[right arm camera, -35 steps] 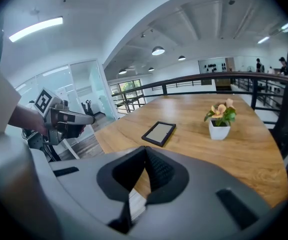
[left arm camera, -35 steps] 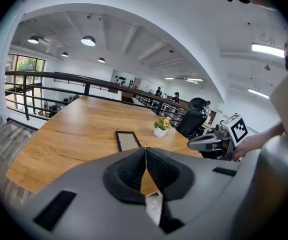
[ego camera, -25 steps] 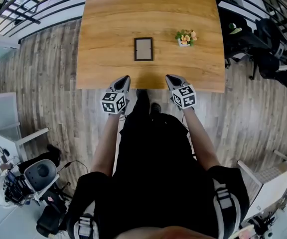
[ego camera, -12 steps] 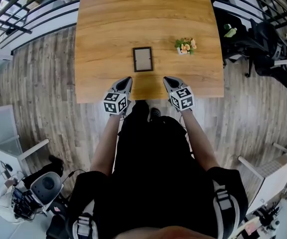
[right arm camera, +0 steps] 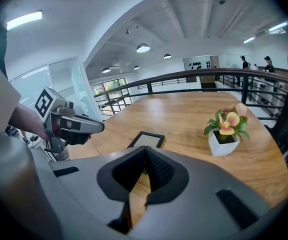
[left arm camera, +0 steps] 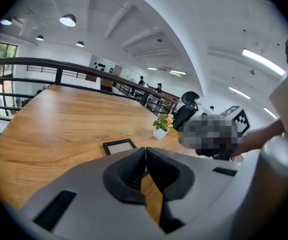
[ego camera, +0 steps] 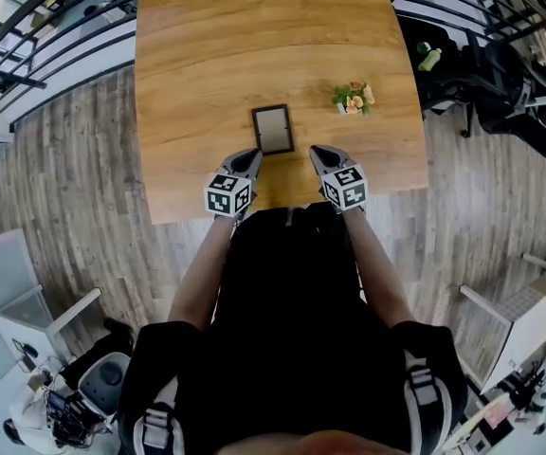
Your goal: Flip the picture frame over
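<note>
While the small, dark-bordered rectangular picture frame (ego camera: 272, 129) lay flat on the light wooden table (ego camera: 207, 55), close to the edge nearest the person, its long axis ran straight away from the person. One short side therefore faced both grippers. A pale panel showed inside the border; whether this was the front or the back could not be determined.

The grey left gripper (ego camera: 252, 155), carrying its marker cube, had its tip just beside the near left corner of the picture frame, above the table edge. Contact could not be confirmed. The grey right gripper (ego camera: 316, 150) stood near the near right corner but clearly apart from it, offset to the right. The left gripper was thus the nearer of the two.

In the left gripper view, the jaws of the left gripper (left arm camera: 145, 150) were pressed together with nothing between them, and the picture frame (left arm camera: 119, 146) lay just ahead and slightly left of the tips. In the right gripper view, the right gripper (right arm camera: 145, 150) was likewise closed and empty, with the picture frame (right arm camera: 146, 139) ahead of it.

A small potted plant (ego camera: 353, 97) in a white pot stood well to the right of the frame.
</note>
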